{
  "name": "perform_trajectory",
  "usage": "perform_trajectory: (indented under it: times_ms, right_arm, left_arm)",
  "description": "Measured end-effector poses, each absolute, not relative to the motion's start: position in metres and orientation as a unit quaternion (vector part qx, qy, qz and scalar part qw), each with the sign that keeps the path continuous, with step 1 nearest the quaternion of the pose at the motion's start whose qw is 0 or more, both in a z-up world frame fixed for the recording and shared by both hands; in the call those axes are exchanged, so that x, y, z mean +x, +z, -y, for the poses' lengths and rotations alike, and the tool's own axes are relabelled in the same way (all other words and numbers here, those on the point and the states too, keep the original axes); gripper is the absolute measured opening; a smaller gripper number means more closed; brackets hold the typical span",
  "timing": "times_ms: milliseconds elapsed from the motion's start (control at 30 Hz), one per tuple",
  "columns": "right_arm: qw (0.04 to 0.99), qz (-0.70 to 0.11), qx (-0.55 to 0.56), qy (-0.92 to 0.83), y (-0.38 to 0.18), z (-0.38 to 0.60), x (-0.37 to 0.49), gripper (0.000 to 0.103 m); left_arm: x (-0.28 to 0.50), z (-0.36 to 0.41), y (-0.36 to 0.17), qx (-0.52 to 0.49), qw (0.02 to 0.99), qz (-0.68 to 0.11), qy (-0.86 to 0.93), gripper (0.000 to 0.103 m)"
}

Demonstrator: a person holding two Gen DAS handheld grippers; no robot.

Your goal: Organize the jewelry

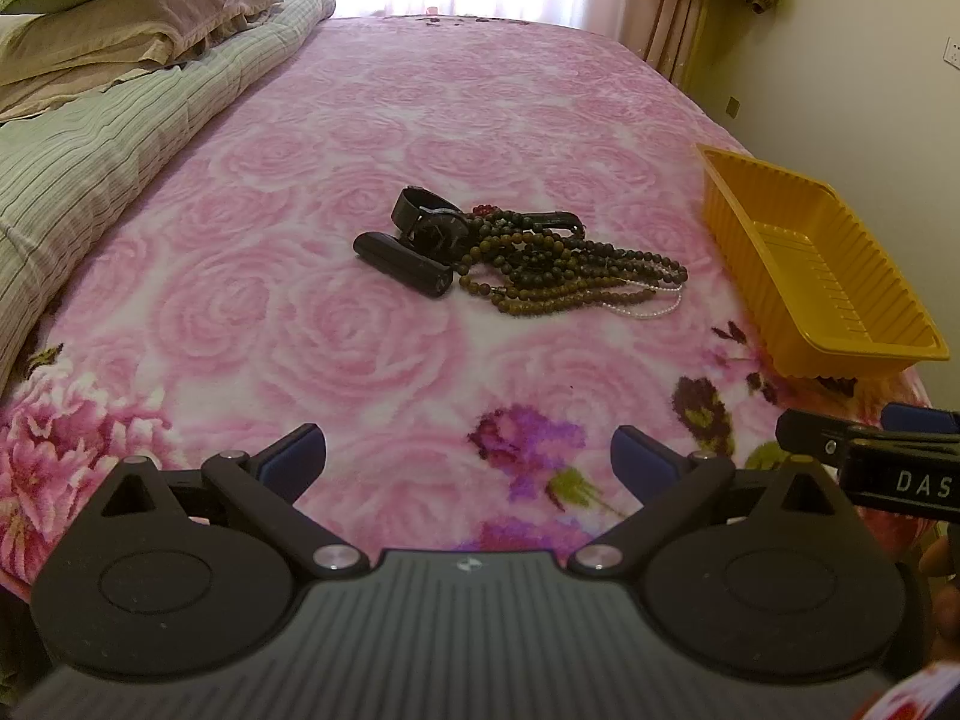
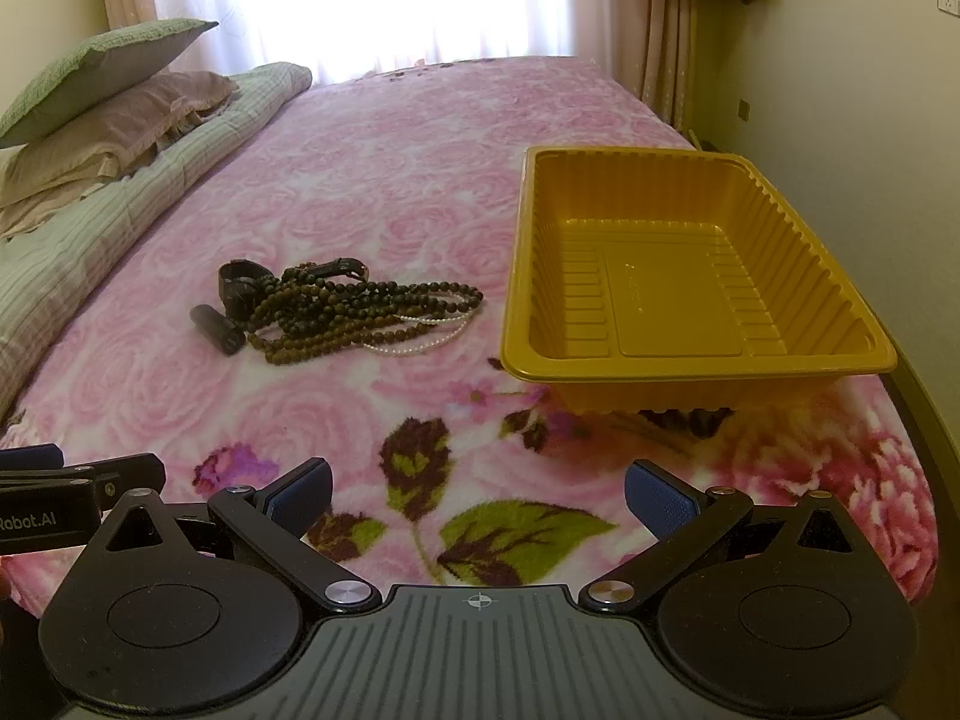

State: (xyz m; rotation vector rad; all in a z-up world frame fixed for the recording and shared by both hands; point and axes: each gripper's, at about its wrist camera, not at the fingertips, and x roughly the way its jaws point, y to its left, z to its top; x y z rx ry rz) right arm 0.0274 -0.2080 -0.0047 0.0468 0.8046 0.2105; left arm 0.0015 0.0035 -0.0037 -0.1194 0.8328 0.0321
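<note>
A pile of jewelry lies on the pink rose blanket: brown bead necklaces (image 1: 558, 267) (image 2: 354, 315), a thin pearl strand (image 1: 651, 309) (image 2: 420, 343), a black watch (image 1: 435, 222) (image 2: 240, 282) and a black cylinder (image 1: 402, 264) (image 2: 216, 329). An empty yellow tray (image 1: 864, 330) (image 2: 690, 360) stands to the right of the pile. My left gripper (image 1: 468, 459) is open and empty, well short of the pile. My right gripper (image 2: 477, 492) is open and empty, near the bed's front, short of the tray.
Pillows (image 1: 132, 24) and a folded striped quilt (image 1: 90, 168) lie along the bed's left side. A bright curtained window (image 2: 360, 0) is behind the bed. A wall (image 2: 870, 90) runs close along the right edge. The right gripper's side shows in the left view (image 1: 870, 462).
</note>
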Motion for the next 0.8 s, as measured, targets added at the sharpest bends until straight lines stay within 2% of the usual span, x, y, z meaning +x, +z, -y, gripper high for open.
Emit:
perform_trajectory:
  times_ms: [800]
  right_arm:
    - [0.915, -0.39, 0.024, 0.102, -0.0047, 0.2095, 0.0278, 0.103]
  left_arm:
    - [0.0016, -0.0034, -0.0037, -0.058, 0.913, -0.405, 0.016, 0.101]
